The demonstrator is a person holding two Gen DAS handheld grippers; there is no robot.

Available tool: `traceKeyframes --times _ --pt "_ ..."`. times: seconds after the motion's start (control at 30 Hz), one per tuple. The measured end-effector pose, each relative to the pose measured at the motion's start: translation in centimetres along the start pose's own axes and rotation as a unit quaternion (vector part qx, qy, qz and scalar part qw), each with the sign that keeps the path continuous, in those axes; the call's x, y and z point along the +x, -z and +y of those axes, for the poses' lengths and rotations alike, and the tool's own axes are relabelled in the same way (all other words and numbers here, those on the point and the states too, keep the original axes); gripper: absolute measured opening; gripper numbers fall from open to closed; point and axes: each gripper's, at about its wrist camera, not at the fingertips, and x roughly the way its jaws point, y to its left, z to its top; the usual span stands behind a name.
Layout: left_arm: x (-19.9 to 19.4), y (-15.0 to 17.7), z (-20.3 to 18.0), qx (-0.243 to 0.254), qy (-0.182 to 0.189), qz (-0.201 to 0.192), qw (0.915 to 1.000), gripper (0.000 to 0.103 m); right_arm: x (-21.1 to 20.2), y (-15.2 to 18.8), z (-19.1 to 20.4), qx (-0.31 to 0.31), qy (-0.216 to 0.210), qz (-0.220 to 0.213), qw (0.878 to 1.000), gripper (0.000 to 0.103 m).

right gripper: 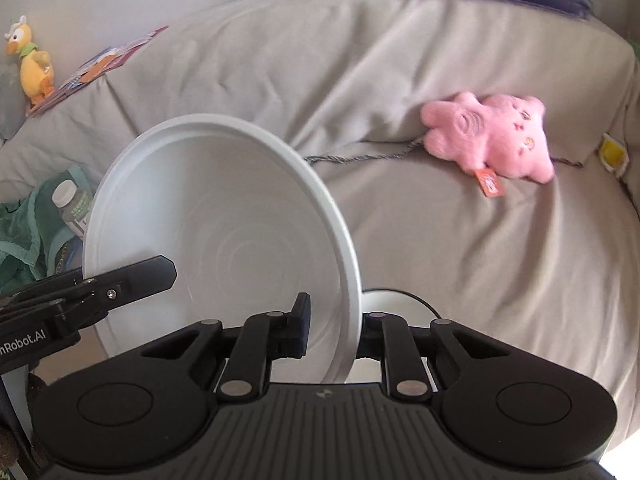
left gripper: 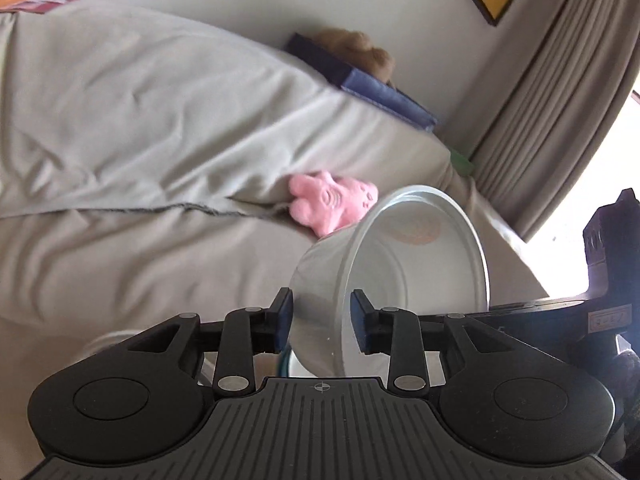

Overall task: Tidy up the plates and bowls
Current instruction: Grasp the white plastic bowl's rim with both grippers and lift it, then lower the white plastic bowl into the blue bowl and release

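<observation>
A white bowl hangs tilted above the grey bed cover, its opening turned toward the right wrist camera. My right gripper is shut on its rim, with one pad inside the bowl and the other behind the rim. In the left wrist view the same bowl has its wall between the pads of my left gripper. Those jaws stand apart, wider than the wall, and do not press on it. One of the left gripper's fingers shows in front of the bowl's inside. The right gripper's black body sits at the right edge.
A pink plush toy lies on the grey cover. Another white round dish shows just below the held bowl. At the left are a bottle on green cloth and a yellow duck toy. A blue flat object and a curtain stand behind.
</observation>
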Motion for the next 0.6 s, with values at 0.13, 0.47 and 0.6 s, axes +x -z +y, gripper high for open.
traceKeyframes --times 0.13,0.47,0.6 --pt "4.7 2.0 -1.2 0.016 -0.007 0.052 0.9985 0.034 2.3 1.1 -3.7 0.032 0.008 0.028 0.999 0.018" --pt "10.1 6.0 -0.3 0.049 -0.085 0.096 0.9905 0.034 6.5 3.8 -5.6 0.025 0.052 0.042 0.997 0.036" --pt "9.6 6.3 -1.2 0.08 -0.102 0.082 0.9882 0.033 6.6 3.2 -5.8 0.026 0.048 0.039 0.998 0.037"
